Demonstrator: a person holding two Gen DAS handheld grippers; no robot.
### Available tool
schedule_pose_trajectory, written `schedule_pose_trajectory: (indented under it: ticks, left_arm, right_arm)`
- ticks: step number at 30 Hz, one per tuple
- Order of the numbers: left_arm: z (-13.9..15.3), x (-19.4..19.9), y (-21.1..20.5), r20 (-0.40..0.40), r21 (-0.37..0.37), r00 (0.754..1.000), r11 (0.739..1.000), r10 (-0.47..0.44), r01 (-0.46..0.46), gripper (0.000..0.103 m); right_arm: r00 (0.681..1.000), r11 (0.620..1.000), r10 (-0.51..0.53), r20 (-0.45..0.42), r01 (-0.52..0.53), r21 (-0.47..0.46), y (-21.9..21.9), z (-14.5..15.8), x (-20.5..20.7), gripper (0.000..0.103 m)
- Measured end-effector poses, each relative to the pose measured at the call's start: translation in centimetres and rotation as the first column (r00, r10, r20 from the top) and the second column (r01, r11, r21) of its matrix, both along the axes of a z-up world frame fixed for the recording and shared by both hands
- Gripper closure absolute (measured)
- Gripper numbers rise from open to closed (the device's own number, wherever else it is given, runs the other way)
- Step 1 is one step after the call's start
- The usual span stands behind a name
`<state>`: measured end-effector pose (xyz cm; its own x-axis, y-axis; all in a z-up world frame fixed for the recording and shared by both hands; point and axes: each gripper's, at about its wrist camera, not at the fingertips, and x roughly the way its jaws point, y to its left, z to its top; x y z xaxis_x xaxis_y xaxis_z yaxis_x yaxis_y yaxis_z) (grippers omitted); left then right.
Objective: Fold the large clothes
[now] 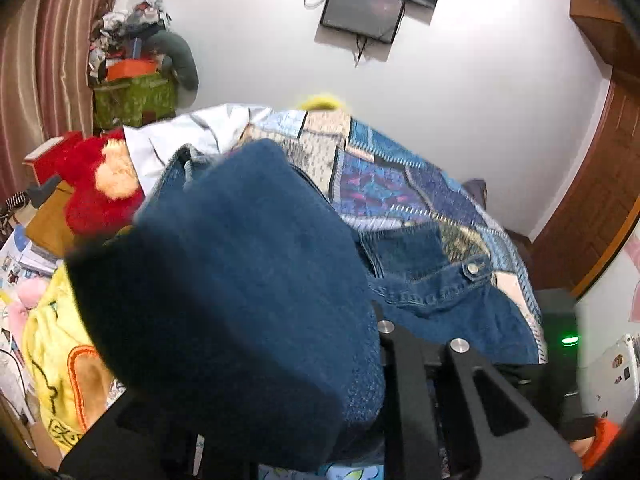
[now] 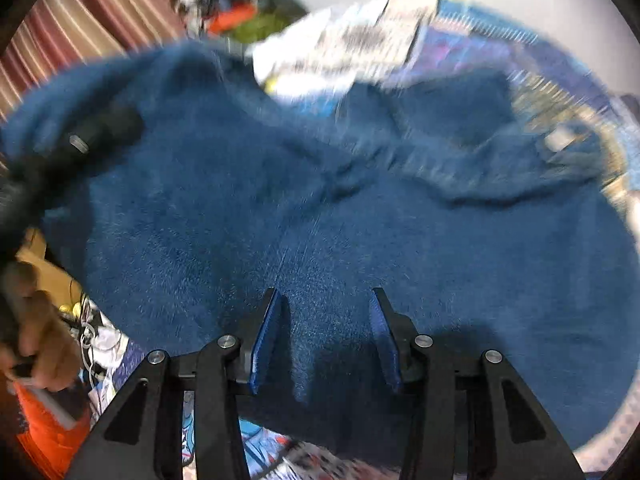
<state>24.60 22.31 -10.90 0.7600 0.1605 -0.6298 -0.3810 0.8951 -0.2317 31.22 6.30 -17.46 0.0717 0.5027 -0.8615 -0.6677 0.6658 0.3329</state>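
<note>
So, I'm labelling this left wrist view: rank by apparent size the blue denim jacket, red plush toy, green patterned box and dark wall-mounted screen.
1. Blue denim jacket, though nearness inflates it.
2. Red plush toy.
3. Green patterned box and dark wall-mounted screen: alike, unranked.

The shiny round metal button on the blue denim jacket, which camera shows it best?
The left wrist view: the shiny round metal button sits sharp on the blue denim jacket. In the right wrist view, that spot is a blur.

Bed with patchwork quilt (image 1: 384, 184), denim jacket (image 1: 432, 280) spread on top, red plush toy (image 1: 96, 196) alongside
</note>
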Motion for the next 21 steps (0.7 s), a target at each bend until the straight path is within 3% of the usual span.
schedule_pose_trajectory:
  ticks: [3, 5, 10, 15, 21]
  left_arm:
    - [-1.7, -0.1, -0.6, -0.063, 0.042, 0.998, 0.999, 0.007, -0.004, 0.084]
    - [-2.5, -0.2, -0.8, -0.080, 0.067, 0.997, 0.998, 0.020, -0.015, 0.084]
    - [-1.3, 0.1, -1.2, -0.060, 0.075, 0.998, 0.997, 0.001, 0.004, 0.084]
    - [1.8, 1.8, -4.5, -0.008, 0.126, 0.998, 0.990, -0.064, 0.065, 0.086]
    - [5.1, 5.1, -11.7, 0.048, 0.190, 0.978, 0.963, -0.204, 0.192, 0.087]
  right_arm:
    - [0.992, 0.999, 0.001, -0.126, -0.005, -0.037, 1.4, -3.1, 0.6, 0.060]
    - [0.994, 0.999, 0.022, -0.109, -0.027, -0.046, 1.6, -3.3, 0.4, 0.060]
    - [0.995, 1.000, 0.023, -0.095, -0.024, -0.017, -1.0, -0.8, 0.1, 0.060]
    - [0.996, 0.996, -0.076, 0.056, 0.073, 0.049, -8.5, 4.7, 0.2, 0.060]
    - [0.958, 0.969, -0.246, 0.145, 0.238, 0.072, -18.0, 9.0, 0.7, 0.060]
